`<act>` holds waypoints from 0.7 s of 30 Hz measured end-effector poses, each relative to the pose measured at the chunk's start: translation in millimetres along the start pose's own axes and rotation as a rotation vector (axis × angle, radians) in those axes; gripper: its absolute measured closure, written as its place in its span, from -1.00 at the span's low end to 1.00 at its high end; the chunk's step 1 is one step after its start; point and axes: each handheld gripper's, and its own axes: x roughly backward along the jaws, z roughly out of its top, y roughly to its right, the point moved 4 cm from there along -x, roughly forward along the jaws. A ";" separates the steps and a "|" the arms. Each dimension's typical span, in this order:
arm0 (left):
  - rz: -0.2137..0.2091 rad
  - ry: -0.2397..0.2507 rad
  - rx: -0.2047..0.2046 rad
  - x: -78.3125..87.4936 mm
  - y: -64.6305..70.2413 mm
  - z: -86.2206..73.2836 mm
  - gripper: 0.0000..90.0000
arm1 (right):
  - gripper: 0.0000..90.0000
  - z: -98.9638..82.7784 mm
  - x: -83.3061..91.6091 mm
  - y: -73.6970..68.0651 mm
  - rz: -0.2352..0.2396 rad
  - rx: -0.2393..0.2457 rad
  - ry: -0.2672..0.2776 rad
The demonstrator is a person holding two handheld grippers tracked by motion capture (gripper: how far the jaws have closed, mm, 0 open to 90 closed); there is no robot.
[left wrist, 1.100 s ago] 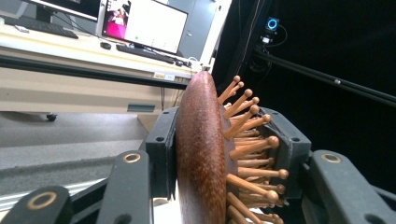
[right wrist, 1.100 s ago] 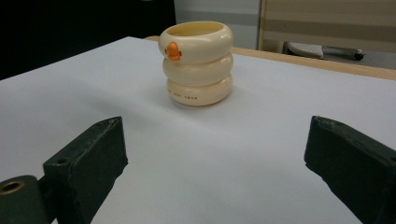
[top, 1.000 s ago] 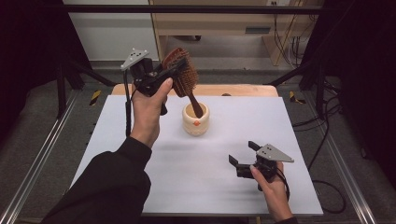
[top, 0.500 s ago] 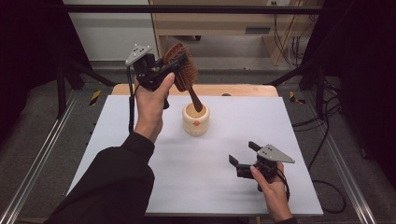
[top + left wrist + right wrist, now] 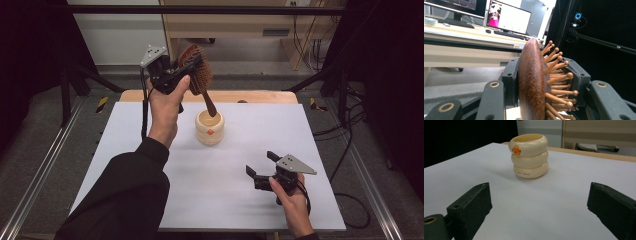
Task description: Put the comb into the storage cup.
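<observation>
My left gripper [image 5: 186, 69] is raised above the far side of the table and shut on the head of a brown wooden hairbrush [image 5: 200, 75]. Its handle slants down toward a cream ringed duck cup [image 5: 210, 129]. In the left gripper view the brush head [image 5: 531, 82], with its wooden pins, is clamped between the two jaws of the left gripper [image 5: 544, 75]. In the right gripper view the cup [image 5: 530, 155] stands upright with nothing in its mouth. My right gripper [image 5: 261, 164] rests low near the table's front right, open and empty, and in its own view [image 5: 539, 207] it faces the cup.
A white table top [image 5: 150, 165] has a wooden strip [image 5: 250, 96] along its far edge. Metal rails [image 5: 40, 175] run along both sides. Cables [image 5: 345, 145] hang off the right side, and a desk with monitors [image 5: 506, 20] stands behind.
The left hand has shifted slightly right and up with the brush, so the handle tip sits a bit higher over the cup. The right hand has stayed still.
</observation>
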 end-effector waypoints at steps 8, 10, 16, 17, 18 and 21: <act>0.017 -0.007 -0.029 -9.7 -6.0 -8.5 0.14 | -0.87 0.1 0.3 0.6 0.003 0.002 0.003; 0.019 -0.009 -0.029 -10.6 -6.6 -9.4 0.14 | -0.87 0.1 0.2 0.7 0.002 0.001 0.003; 0.026 -0.022 -0.058 -14.7 -7.5 -14.6 0.14 | -0.88 0.1 0.3 1.5 -0.005 -0.009 0.001; 0.027 -0.022 -0.064 -15.2 -7.4 -15.4 0.14 | -0.88 0.3 0.3 1.5 -0.004 -0.008 0.003; 0.026 -0.024 -0.066 -16.1 -7.1 -16.4 0.14 | -0.88 0.4 0.5 1.4 -0.002 -0.007 0.004; 0.025 -0.035 -0.071 -19.1 -6.8 -20.4 0.14 | -0.88 0.2 1.0 1.3 -0.003 -0.007 0.005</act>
